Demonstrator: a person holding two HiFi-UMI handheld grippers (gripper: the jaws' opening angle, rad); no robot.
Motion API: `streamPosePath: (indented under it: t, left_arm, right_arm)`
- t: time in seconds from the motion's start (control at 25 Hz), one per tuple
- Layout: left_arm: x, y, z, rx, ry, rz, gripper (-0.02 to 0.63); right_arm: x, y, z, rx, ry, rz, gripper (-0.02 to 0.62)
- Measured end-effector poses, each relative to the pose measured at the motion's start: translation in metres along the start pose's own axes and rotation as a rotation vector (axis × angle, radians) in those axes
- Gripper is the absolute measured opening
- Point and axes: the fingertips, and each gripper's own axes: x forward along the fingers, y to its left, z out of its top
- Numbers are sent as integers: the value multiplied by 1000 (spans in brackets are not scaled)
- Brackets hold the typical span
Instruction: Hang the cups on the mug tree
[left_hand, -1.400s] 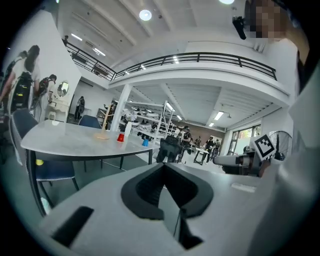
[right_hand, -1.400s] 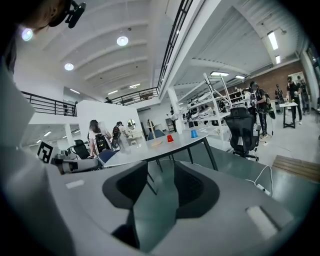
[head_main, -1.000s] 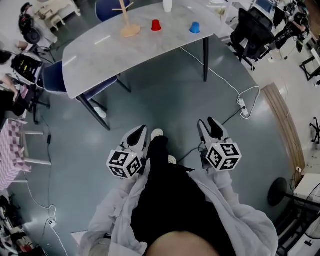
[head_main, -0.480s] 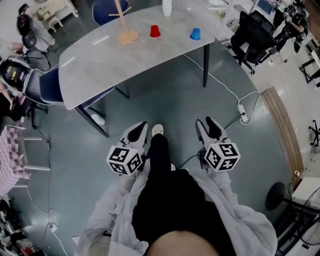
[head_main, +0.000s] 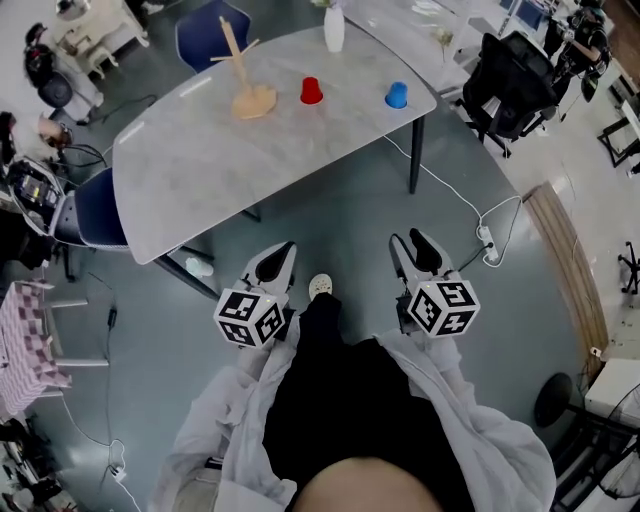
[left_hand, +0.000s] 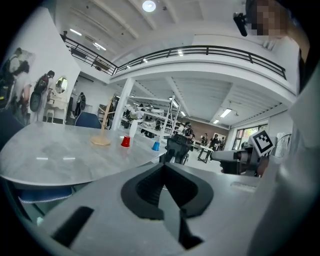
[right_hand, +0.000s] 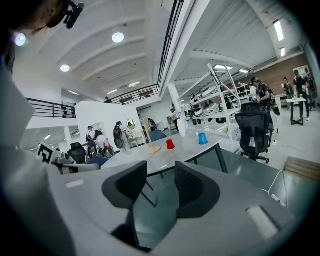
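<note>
A wooden mug tree (head_main: 245, 82) stands on the far part of a grey marble-look table (head_main: 190, 150), with a red cup (head_main: 311, 91) and a blue cup (head_main: 397, 95) upside down to its right. Both grippers hang over the floor, well short of the table. My left gripper (head_main: 283, 252) is shut with nothing in it. My right gripper (head_main: 410, 243) is open and empty. The left gripper view shows its jaws (left_hand: 164, 167) meeting, with the tree (left_hand: 102, 135) and the cups far off. In the right gripper view a gap shows between the jaws (right_hand: 161, 172); the red cup (right_hand: 170, 144) and blue cup (right_hand: 202, 138) lie beyond.
A white bottle (head_main: 334, 30) stands at the table's far edge. A blue chair (head_main: 95, 205) sits at the table's left, a black office chair (head_main: 510, 80) at the right. A power strip and cable (head_main: 487, 215) lie on the floor. My shoe (head_main: 320, 287) shows between the grippers.
The table with the tree and cups has come lower and nearer in the head view. Both grippers keep their places in front of the body, jaws unchanged.
</note>
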Motion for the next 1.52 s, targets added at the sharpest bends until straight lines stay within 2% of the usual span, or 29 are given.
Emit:
streamPosePath:
  t: [0.28, 0.72, 0.92, 1.28, 1.52]
  left_arm:
    - [42, 57, 36, 4, 3, -3, -3]
    - [100, 133, 79, 29, 12, -39, -3]
    - [105, 145, 78, 15, 25, -54, -3]
    - [106, 166, 53, -66, 57, 3, -3]
    - [134, 186, 68, -80, 41, 43, -3]
  right_arm:
    - [76, -2, 29, -2, -2, 0, 167]
    - [171, -5, 51, 10, 0, -19, 167]
    - [188, -4, 48, 1, 32, -28, 167]
    - [216, -5, 35, -12, 107, 12, 183]
    - [258, -14, 47, -32, 144, 68, 192]
